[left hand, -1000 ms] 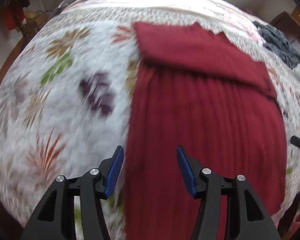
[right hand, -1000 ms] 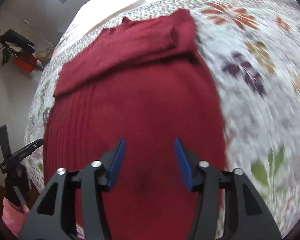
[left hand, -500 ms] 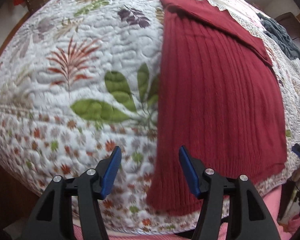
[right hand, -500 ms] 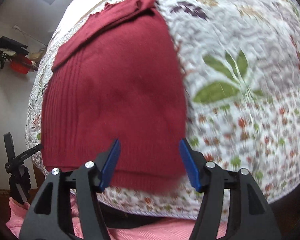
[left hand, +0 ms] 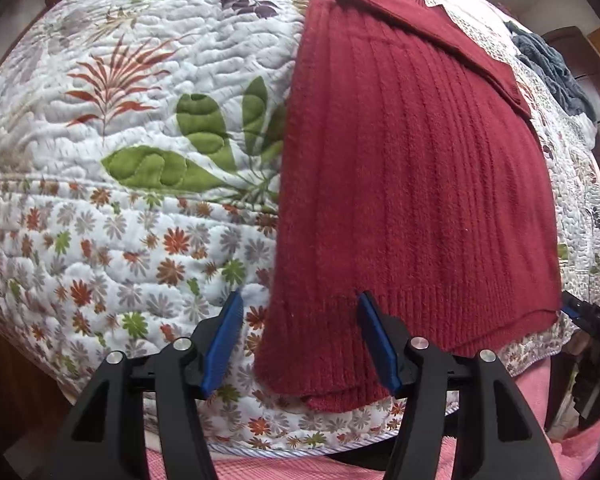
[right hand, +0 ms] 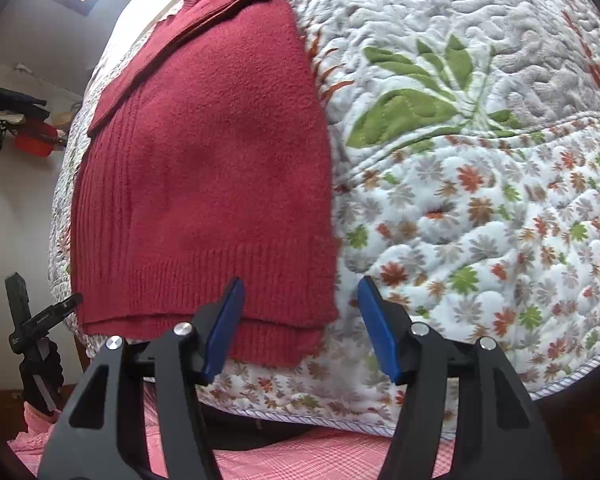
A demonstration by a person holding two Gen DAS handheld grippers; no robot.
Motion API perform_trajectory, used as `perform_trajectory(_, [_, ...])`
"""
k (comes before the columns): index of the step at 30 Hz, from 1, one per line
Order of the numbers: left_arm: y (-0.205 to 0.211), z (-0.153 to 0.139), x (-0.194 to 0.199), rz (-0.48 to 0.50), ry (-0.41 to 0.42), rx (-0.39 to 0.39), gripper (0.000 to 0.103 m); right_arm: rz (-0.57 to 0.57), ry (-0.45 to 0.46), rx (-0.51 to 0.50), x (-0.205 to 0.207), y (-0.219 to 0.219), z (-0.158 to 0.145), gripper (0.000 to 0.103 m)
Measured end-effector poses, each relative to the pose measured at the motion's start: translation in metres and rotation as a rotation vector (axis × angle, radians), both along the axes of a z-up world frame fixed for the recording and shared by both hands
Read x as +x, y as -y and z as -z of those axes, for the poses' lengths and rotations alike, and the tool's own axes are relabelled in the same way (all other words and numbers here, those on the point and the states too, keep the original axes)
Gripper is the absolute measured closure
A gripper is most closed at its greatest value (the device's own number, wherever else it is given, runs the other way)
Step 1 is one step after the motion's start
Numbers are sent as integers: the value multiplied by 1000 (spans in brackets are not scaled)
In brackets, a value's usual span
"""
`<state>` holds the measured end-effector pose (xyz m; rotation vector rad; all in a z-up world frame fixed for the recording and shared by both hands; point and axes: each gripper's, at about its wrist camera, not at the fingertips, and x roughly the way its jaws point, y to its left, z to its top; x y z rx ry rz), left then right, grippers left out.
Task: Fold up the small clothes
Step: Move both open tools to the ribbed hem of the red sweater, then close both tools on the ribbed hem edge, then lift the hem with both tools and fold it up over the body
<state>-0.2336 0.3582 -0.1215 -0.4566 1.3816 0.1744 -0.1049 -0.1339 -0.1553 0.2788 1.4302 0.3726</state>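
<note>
Left wrist view: the left gripper [left hand: 300, 340] is hovering with its jaws wide apart and nothing between them, over the near left corner of the dark red ribbed knit sweater [left hand: 412, 168]. The sweater is lying flat on the white floral quilted bedspread [left hand: 140, 208], sleeves already laid across the far end, hem hanging slightly over the bed's near edge. Its left side edge is sitting between the two blue fingertips [left hand: 374, 336], the right one touching or just over the ribbed hem. The other gripper's tip is showing at the hem's far corner. A dark grey garment [left hand: 552, 68] is lying well apart at the far right.

Right wrist view: the right gripper [right hand: 300, 320] is also standing wide and empty, straddling the near right hem corner of the sweater [right hand: 204, 184]. The left fingertip is over the hem band and the right one over bare quilt [right hand: 480, 220]. Two cloth layers are showing at the hem, slightly offset.

Judgement: the step is likely pinching both hem corners for a bottom-to-top fold. To do it well:
- be lowering each gripper until one finger is sliding under both layers;
- be closing on rib band only, not quilt;
- be keeping both grips level so the fold is landing square.
</note>
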Motion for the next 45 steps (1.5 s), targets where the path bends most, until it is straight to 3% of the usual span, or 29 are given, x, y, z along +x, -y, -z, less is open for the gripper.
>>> perform_trajectory(4, [-1,1,-6,0,6,-28,45,-35,-16,-4,0,-15,7,47])
perform_trajectory(7, [0,4,-13,-3,12,-50,45,-21,-48,72,1,-19,14,55])
perform_trajectory(9, [-2,2,-14,1,8,-59,52,-13,-66,97,2,-21,18,58])
perform_trajectory(12, [-2,1,-22,-5,16,-90,70,-25,-69,51,3,-26,22,76])
perform_trajectory(14, [-3,0,-25,-15,21,-103,75,-24,-79,77,4,-26,22,95])
perform_trajectory(16, [-5,0,-29,-22,24,-107,81,-14,-78,100,4,-25,20,96])
perform_trajectory(18, [-8,-2,-32,-32,35,-134,94,-18,-70,114,3,-21,16,97])
perform_trajectory(20, [-12,-6,-36,-52,52,-172,95,-15,-58,154,5,-20,8,97])
perform_trajectory(31, [-26,-54,-22,-33,179,-190,95,-2,32,303,42,-20,-46,97])
perform_trajectory(38, [-52,-67,12,-61,227,-177,95,-35,72,251,87,-25,-67,97])
perform_trajectory(45, [-67,-62,65,-109,249,-177,95,-26,53,245,136,-30,-63,97])
